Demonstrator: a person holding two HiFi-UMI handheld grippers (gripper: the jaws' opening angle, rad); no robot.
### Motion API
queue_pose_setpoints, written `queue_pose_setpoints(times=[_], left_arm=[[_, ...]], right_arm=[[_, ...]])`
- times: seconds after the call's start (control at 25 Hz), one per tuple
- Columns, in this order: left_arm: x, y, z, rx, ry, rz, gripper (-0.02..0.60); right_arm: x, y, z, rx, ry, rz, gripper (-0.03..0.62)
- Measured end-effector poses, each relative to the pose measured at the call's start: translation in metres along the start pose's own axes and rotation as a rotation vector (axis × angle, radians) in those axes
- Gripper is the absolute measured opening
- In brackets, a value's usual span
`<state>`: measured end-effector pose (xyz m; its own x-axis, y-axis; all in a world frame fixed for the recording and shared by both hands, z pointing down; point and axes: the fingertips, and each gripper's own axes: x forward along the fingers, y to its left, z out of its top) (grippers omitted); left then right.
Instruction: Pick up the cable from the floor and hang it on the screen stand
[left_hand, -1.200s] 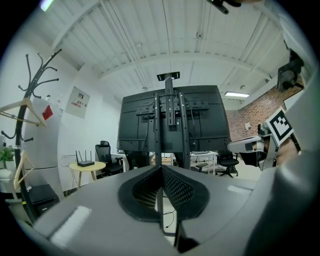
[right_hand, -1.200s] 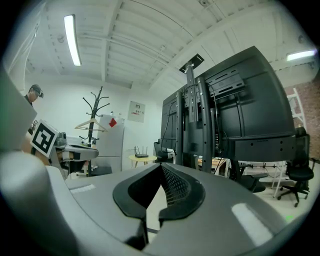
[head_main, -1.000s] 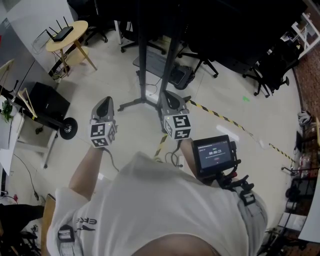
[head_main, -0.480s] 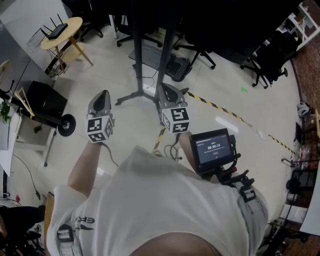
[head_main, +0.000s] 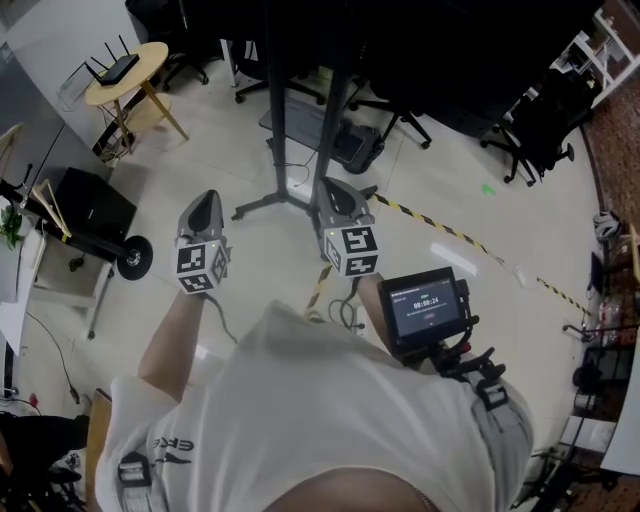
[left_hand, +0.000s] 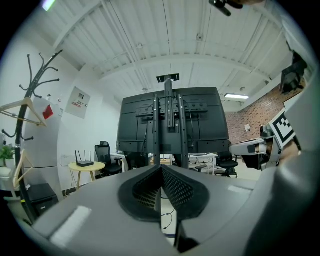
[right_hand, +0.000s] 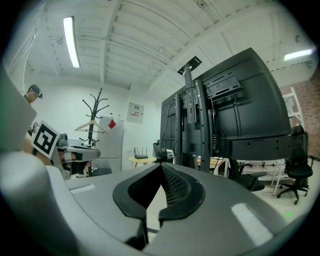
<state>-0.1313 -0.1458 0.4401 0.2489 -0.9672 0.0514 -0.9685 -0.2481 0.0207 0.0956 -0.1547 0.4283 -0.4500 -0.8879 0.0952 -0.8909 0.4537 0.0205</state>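
Screen stand (head_main: 278, 110) rises at upper centre of the head view, its two black poles running from the top edge down to spread legs on the pale floor. In the left gripper view its dark screen (left_hand: 200, 120) fills the middle.

The person, in a white shirt, takes up the lower half of the head view, with both forearms reaching forward toward the stand. The left gripper (head_main: 207, 200) and right gripper (head_main: 335, 186) sit side by side at centre frame and both point at the stand. The right one is nearer, its tip overlapping a base leg. Each gripper's jaws are together at the tips, with nothing between them.

The cable (left_hand: 168, 220) is a thin dark line on the floor under the stand. It shows low in the left gripper view, through the slit below the closed jaws, and is well apart from both grippers. In the head view a dark wire loops on the floor just under the right gripper, beside striped tape (head_main: 440, 232). Whether it is the same cable cannot be told.

Office chairs (head_main: 545, 130) stand at upper right and a black box (head_main: 90, 205) at left. A round table (head_main: 130, 75) with a router (head_main: 118, 68) on it is at upper left. A small monitor (head_main: 428, 308) sits by the person's right side.
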Motion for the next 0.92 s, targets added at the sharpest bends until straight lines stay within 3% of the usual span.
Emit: queue_pose_setpoints(times=[0.92], left_arm=[[0.0034,0.0024,0.0073,-0.013,-0.017,0.018,0.003]], right_arm=[[0.0055,0.0006,0.0094,-0.012,-0.016,0.011,0.012]])
